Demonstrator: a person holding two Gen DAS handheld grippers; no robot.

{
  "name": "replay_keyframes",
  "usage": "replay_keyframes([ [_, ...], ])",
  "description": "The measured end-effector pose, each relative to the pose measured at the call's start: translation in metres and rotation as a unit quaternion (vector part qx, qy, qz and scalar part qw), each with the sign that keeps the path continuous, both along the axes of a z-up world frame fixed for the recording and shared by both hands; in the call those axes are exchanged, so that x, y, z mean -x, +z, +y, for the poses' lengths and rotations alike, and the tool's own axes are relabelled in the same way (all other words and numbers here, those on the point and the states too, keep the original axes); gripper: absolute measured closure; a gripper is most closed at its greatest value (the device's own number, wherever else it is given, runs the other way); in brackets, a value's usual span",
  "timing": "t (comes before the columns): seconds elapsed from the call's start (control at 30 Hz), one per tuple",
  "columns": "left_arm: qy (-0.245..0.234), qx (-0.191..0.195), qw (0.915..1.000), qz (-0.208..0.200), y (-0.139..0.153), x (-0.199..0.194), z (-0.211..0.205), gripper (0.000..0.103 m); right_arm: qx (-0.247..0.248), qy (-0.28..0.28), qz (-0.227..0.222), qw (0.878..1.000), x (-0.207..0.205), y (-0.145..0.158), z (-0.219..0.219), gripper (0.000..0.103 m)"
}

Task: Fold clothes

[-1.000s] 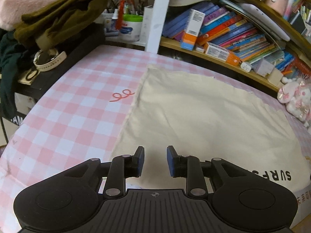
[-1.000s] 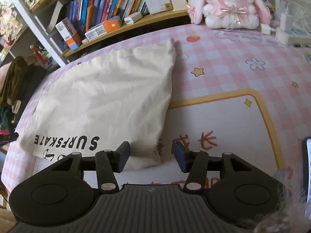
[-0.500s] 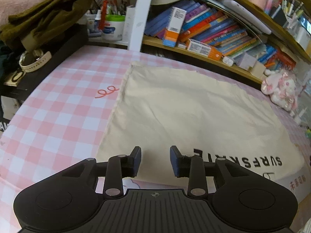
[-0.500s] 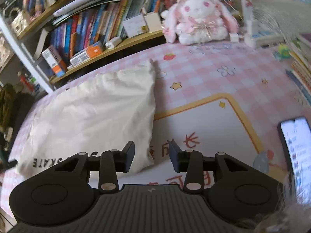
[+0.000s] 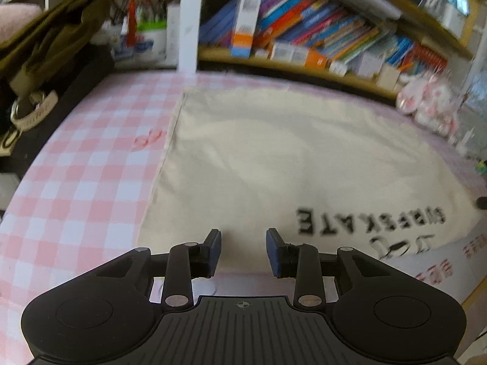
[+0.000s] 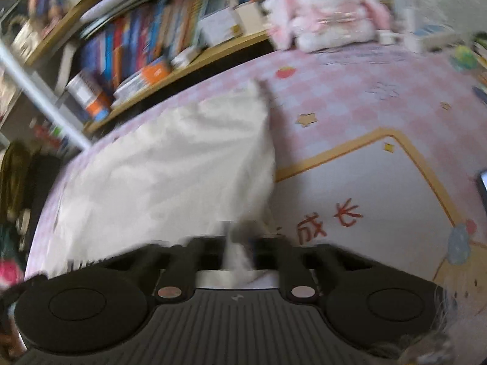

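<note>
A cream cloth [image 5: 289, 158] with black SURFSKATE lettering lies flat on the pink checked table cover [image 5: 76, 188]. In the left wrist view my left gripper [image 5: 243, 252] is open just above the cloth's near edge, close to its left corner, with nothing between the fingers. The right wrist view is blurred. There my right gripper [image 6: 240, 252] has its jaws close together on the near right corner of the cloth [image 6: 170, 176], and a fold of fabric rises between the fingers.
A bookshelf [image 5: 319, 45] full of books runs along the far side. A pink plush rabbit [image 6: 328, 9] sits at the back right. An olive garment [image 5: 45, 39] is piled at the left edge. A phone [image 6: 482, 182] lies at the far right.
The right gripper has dropped to the cloth's near right corner and closed on it. The left gripper has shifted right along the near edge and stays open.
</note>
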State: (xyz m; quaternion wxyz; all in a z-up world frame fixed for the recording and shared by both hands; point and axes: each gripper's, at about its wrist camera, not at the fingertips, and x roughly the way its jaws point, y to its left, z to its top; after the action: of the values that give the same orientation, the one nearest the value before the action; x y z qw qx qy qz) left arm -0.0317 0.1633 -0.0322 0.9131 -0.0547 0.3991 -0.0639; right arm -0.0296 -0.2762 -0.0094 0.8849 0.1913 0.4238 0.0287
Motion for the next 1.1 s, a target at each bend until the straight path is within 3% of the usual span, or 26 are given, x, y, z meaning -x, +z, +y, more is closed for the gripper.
replay_keyframes([
  [0.13,0.015,0.013,0.9996,0.022,-0.008,0.000,0.010,0.071,0.080,-0.013,0.040,0.996,-0.002,-0.013,-0.001,0.102],
  [0.23,0.020,0.012,0.9995,0.021,-0.007,0.001,0.015,0.071,0.062,-0.023,0.054,0.996,-0.001,-0.027,-0.008,0.102],
  [0.3,0.021,0.017,0.9996,0.010,-0.003,0.002,0.019,0.071,0.064,-0.047,0.039,0.996,0.005,-0.022,-0.008,0.099],
  [0.33,0.022,0.019,0.9996,0.004,-0.001,0.002,0.021,0.071,0.060,-0.059,0.026,0.996,0.009,-0.018,-0.009,0.092],
  [0.37,0.023,0.021,0.9995,-0.002,0.001,0.002,0.022,0.071,0.045,-0.067,0.011,0.997,0.012,-0.015,-0.010,0.068],
  [0.43,0.024,0.023,0.9994,-0.007,0.002,0.000,0.023,0.070,0.011,-0.079,-0.019,0.997,0.019,-0.007,-0.013,0.046],
  [0.5,0.022,0.023,0.9995,-0.005,0.002,-0.004,0.022,0.070,-0.003,-0.073,-0.017,0.997,0.016,-0.011,-0.011,0.046],
  [0.53,0.022,0.022,0.9995,-0.004,0.002,-0.006,0.022,0.070,0.001,-0.069,-0.006,0.998,0.013,-0.014,-0.009,0.046],
  [0.6,0.019,0.017,0.9997,0.003,0.000,-0.009,0.019,0.070,0.022,-0.058,0.017,0.998,0.008,-0.022,-0.002,0.058],
  [0.63,0.020,0.012,0.9997,0.013,-0.002,-0.011,0.018,0.070,0.030,-0.050,0.029,0.998,0.006,-0.025,0.001,0.082],
  [0.67,0.020,0.006,0.9995,0.023,-0.005,-0.013,0.017,0.070,0.027,-0.038,0.035,0.998,0.005,-0.026,0.004,0.099],
  [0.83,0.022,0.011,0.9993,0.028,-0.009,-0.011,0.020,0.070,0.072,-0.006,-0.020,0.997,0.017,0.006,0.022,0.099],
  [1.0,0.021,0.008,0.9993,0.031,-0.009,-0.010,0.021,0.070,0.099,-0.028,0.043,0.994,0.011,-0.034,0.007,0.102],
  [1.1,0.029,0.010,0.9991,0.028,-0.006,-0.007,0.023,0.070,0.093,-0.034,0.038,0.994,0.010,-0.036,0.003,0.101],
])
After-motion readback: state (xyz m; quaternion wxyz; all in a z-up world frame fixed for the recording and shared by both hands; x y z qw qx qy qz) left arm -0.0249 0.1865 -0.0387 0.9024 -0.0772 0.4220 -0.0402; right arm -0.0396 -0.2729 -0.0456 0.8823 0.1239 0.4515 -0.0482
